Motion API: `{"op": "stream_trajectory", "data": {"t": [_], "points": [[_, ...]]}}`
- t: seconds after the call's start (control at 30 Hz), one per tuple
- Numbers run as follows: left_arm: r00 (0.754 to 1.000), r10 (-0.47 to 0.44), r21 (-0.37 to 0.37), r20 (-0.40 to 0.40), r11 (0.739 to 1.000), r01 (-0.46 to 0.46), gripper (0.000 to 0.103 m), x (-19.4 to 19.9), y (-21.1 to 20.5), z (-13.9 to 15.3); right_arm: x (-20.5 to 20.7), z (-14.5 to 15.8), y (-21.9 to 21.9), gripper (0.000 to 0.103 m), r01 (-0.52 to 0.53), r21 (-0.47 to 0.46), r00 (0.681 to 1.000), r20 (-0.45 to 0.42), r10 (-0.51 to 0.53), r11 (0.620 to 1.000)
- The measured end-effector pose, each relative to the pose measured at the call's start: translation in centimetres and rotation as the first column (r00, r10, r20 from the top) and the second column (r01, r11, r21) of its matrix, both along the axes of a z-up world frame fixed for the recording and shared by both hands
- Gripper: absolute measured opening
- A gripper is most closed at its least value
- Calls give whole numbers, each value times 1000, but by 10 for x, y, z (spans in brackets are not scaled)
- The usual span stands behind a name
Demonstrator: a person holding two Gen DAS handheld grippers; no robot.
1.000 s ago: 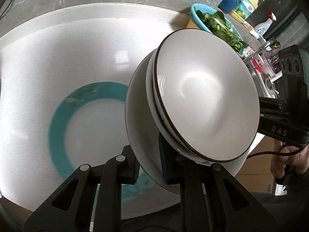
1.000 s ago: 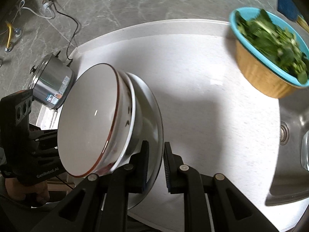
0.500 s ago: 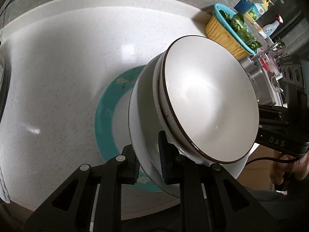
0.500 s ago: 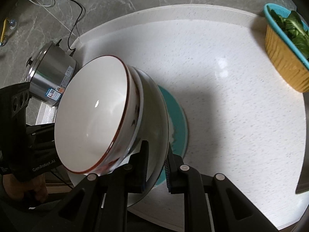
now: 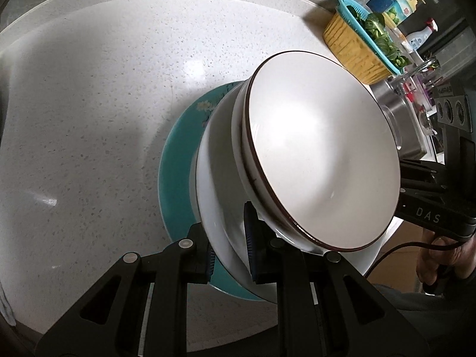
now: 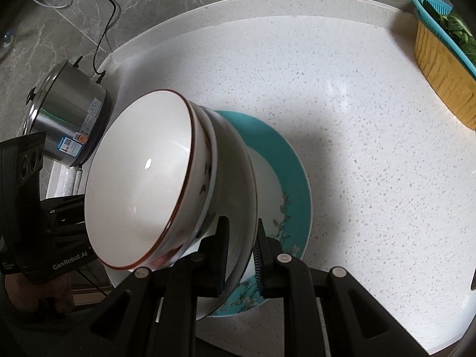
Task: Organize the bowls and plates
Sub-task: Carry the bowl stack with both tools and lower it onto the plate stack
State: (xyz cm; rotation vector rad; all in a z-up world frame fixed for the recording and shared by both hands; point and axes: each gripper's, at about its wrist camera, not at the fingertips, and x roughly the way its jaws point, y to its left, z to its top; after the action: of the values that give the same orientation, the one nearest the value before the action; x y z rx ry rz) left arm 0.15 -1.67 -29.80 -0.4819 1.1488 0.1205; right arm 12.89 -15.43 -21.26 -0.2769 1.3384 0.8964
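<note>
Brown-rimmed white bowl atop nested white bowls

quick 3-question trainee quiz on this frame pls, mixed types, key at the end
1. True or false: the left gripper and the right gripper both clamp the rim of the same white plate.
2. Which item lies on the counter directly beneath the held stack? A) steel pot B) teal-rimmed plate C) yellow basket of greens
3. Fill in: the topmost dish in the stack is a bowl with a ____ rim line.

Key:
1. True. Each gripper's jaws pinch the white plate's edge from opposite sides.
2. B, the teal-rimmed plate.
3. Brown: the brown-rimmed bowl sits nested in another bowl on the white plate.
</note>
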Motion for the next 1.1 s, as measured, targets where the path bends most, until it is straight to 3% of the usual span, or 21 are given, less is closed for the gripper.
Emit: {"op": "stream_trajectory", "data": {"t": [0.4,0.8,1.03,1.1], "points": [[1000,-12,-4,-23,1000,11,14,16,1,-16,4,-17,9,17,17,-6,1000,-7,-17,1000],[1000,-29,10,8,1000,29,15,25,0,-15,-3,-26,10,17,36,-1,999,-9,-36,999],[998,-57,9,29,998,56,19,16,3,-14,-9,-20,7,20,59,15,998,29,-60,998],[997,-63,11,34,998,62,20,12,5,-14,-11,-17,6,27,71,19,996,48,-72,997]]}}
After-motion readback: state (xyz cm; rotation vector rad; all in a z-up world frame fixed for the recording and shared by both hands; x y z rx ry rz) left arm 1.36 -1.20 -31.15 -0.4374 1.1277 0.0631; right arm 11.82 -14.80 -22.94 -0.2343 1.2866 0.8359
